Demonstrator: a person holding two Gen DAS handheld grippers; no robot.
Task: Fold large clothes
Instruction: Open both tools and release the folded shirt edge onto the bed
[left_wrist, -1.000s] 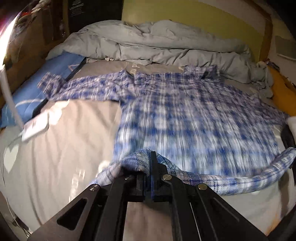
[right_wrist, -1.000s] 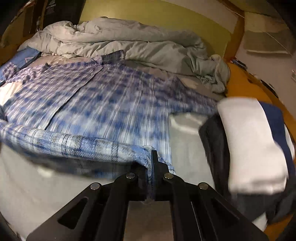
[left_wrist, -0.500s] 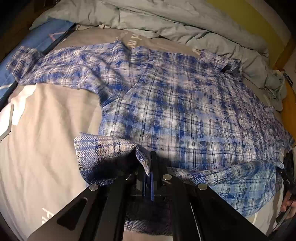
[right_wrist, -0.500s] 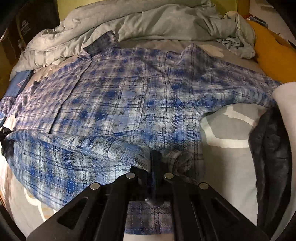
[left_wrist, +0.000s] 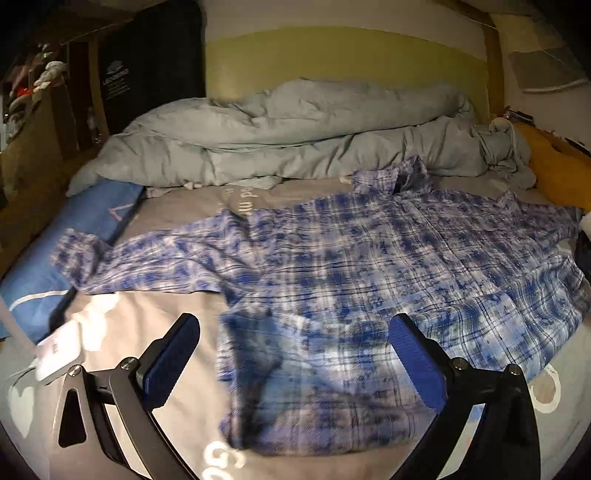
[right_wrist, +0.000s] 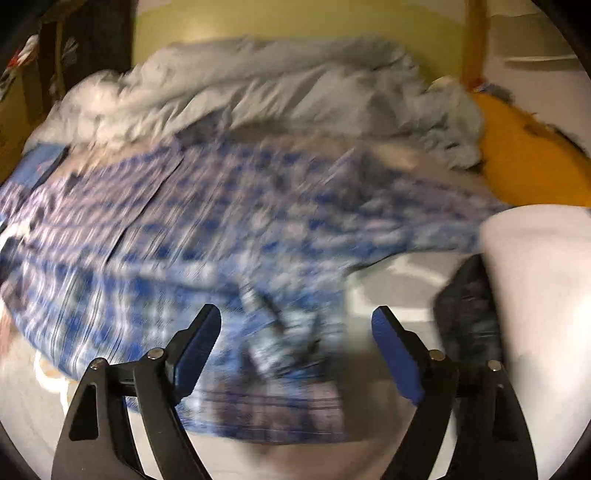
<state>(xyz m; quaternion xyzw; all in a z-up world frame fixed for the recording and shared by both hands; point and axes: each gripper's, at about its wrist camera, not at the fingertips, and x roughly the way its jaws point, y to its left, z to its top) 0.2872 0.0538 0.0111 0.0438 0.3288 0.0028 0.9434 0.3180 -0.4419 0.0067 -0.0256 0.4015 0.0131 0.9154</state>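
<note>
The shirt (left_wrist: 369, 266) lies spread on the bed (left_wrist: 155, 325), directly ahead of the left tool (left_wrist: 293, 354), its near hem between that tool's opening jaws, untouched. One sleeve stretches far left. Behind the shirt lies a bunched duvet (left_wrist: 295, 136). Ahead of the right tool (right_wrist: 295, 350), opening too, lies the shirt's other corner; folded clothes (right_wrist: 535, 295) sit right.

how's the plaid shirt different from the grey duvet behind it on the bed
The plaid shirt is blue-and-white checked; the grey duvet is plain. The shirt lies spread flat with a sleeve stretched out, while the duvet is bunched in a heap against the headboard. Both rest on the bed, untouched by either gripper.
</note>
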